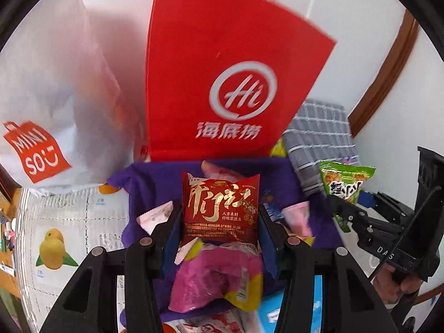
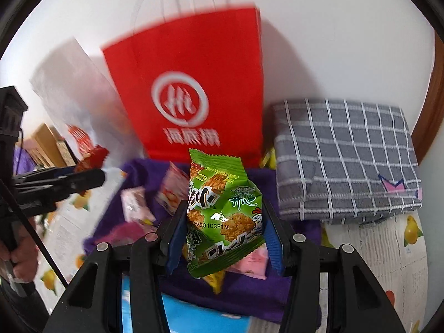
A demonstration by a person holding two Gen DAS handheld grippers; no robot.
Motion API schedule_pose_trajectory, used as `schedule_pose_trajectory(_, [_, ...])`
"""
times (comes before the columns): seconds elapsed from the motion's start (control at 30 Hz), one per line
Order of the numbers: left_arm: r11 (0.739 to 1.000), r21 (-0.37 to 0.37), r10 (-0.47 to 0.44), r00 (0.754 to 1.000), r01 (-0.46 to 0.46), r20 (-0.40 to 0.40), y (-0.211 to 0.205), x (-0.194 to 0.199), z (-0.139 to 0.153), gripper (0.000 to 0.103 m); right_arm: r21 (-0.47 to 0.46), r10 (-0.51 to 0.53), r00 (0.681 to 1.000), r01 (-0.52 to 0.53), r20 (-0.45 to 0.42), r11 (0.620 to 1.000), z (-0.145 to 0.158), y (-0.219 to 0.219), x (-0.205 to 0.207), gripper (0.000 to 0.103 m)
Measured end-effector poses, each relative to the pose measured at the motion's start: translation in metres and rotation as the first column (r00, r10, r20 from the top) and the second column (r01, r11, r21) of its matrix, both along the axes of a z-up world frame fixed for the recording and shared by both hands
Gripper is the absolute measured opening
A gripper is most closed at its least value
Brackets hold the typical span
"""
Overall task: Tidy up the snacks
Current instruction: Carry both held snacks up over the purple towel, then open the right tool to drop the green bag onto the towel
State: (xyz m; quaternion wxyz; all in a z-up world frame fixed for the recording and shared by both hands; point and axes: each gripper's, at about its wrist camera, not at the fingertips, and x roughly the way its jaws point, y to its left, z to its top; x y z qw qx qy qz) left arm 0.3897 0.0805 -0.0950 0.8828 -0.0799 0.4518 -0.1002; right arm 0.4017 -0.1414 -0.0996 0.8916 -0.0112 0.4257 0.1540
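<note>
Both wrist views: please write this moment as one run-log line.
left gripper: jaws shut on dark red foil snack packet | right gripper: jaws shut on green foil snack packet | behind: red paper bag

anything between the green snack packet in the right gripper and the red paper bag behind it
Nothing visible does. The right gripper holds the green snack packet clear above the purple cloth, with the red paper bag upright straight behind.

My left tool and right tool, matte black angular linkage arms, round silver pivot screws, ribbed blue pads, white "DAS" lettering on the right tool's body, thin black cable trailing beside each handle
</note>
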Motion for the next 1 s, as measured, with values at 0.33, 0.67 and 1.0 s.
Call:
schedule_pose_trajectory(0.33, [1.000, -0.012, 0.011, 0.997, -0.012, -0.073, -0.001, 0.012, -0.027, 0.048, -0.116, -0.002, 0.999, -0.002, -0.036, 0.993, -0.029, -0.002, 0.012, 0.050])
schedule_pose_trajectory(0.67, [1.000, 0.017, -0.013, 0.995, 0.015, -0.098, -0.016, 0.014, -0.037, 0.048, -0.128, 0.066, 0.994, -0.077, -0.083, 0.989, -0.043, 0.011, 0.009, 0.050])
schedule_pose_trajectory(1.0, [0.999, 0.025, -0.032, 0.993, 0.035, -0.110, -0.027, 0.018, -0.040, 0.049, -0.143, 0.060, 0.990, -0.078, -0.127, 0.987, -0.053, 0.016, 0.011, 0.051])
